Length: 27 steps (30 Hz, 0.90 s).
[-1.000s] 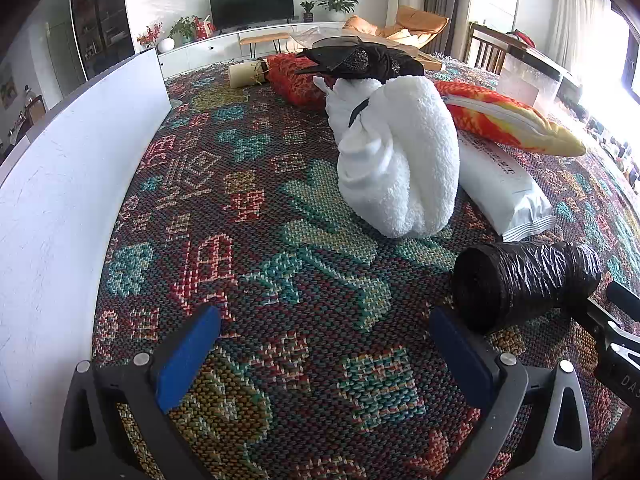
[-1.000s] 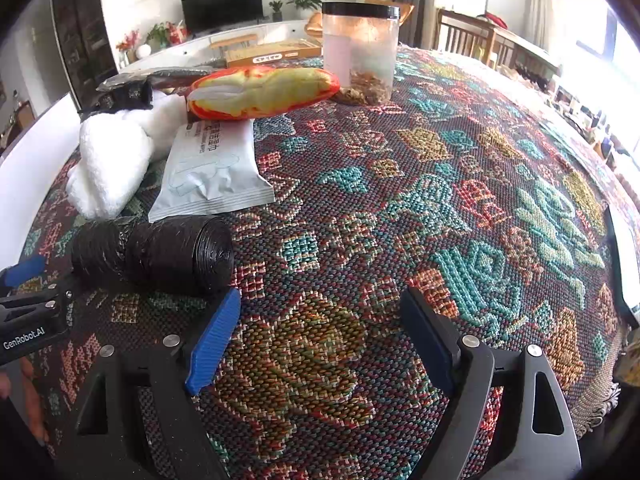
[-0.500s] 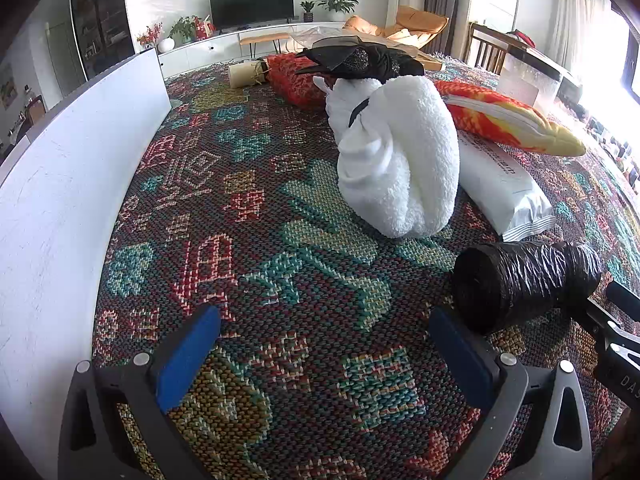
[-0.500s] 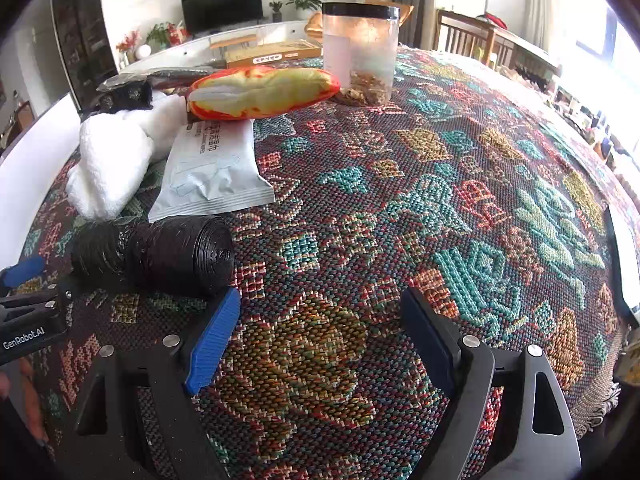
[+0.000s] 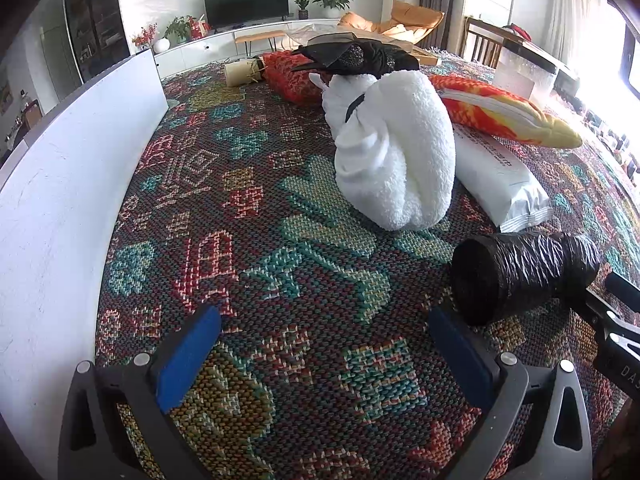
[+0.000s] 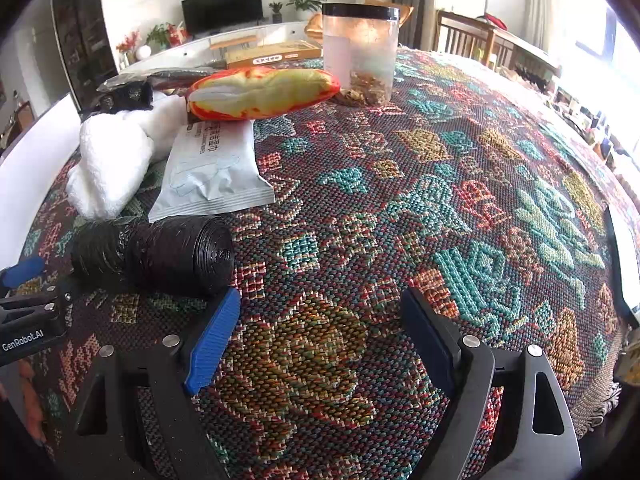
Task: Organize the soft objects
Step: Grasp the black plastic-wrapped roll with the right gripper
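Through my left wrist camera, my left gripper [image 5: 320, 344] hangs released over the patterned woven cloth [image 5: 248, 240] covering the worktop, its blue pads wide apart with nothing between them. Just ahead of its right finger lies a black roll of plastic bags [image 5: 524, 274] on its side, and beyond that a rolled white towel [image 5: 396, 160] sits near the middle of the cloth. A white sealed packet [image 5: 500, 176] lies touching the towel's right side, and an orange and yellow plush pillow [image 5: 508, 114] rests behind the packet. A black bundle [image 5: 360, 58] sits at the towel's far end, and a white board [image 5: 68, 184] runs along the left edge. Through my right wrist camera, my right gripper [image 6: 320, 332] is likewise released, holding nothing, above bare cloth. The black roll [image 6: 160, 254] lies just beside its left finger, with the packet [image 6: 212, 172] and towel [image 6: 112, 160] behind it. The pillow [image 6: 260, 92] rests on the packet's far end, touching a clear jar [image 6: 360, 52] with a black lid.
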Each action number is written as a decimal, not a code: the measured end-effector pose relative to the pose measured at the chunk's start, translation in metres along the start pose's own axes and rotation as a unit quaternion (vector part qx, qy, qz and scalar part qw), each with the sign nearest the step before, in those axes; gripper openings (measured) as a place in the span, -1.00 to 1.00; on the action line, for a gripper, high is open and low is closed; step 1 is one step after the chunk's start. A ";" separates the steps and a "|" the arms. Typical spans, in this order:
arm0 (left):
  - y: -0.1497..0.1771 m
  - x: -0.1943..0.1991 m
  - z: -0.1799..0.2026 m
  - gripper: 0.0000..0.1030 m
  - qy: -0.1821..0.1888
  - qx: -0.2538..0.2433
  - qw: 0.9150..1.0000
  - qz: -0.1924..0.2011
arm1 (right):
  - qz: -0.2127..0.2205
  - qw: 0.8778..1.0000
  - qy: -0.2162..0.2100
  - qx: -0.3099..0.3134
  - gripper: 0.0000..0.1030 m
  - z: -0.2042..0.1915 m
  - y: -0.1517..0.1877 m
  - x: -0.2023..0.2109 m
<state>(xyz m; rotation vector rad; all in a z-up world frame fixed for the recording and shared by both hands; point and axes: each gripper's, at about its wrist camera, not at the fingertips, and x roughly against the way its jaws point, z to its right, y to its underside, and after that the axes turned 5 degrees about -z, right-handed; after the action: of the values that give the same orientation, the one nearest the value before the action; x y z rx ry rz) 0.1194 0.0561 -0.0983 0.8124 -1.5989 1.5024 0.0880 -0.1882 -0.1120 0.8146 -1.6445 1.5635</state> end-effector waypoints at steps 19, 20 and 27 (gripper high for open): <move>0.011 0.005 -0.012 1.00 0.013 -0.008 1.000 0.011 | 0.079 0.985 -0.146 0.038 0.65 -0.025 -0.034 0.040; 0.011 0.005 -0.013 1.00 0.013 -0.008 1.000 0.011 | 0.077 0.982 -0.162 0.063 0.65 -0.038 -0.040 0.038; 0.011 0.005 -0.013 1.00 0.013 -0.008 1.000 0.011 | 0.002 0.940 -0.160 0.302 0.58 -0.097 -0.046 -0.007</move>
<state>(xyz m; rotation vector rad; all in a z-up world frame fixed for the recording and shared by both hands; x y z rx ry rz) 0.1088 0.0700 -0.0991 0.7654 -1.6032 1.5092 0.1368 -0.0948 -0.0916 1.4482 -1.3710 2.0584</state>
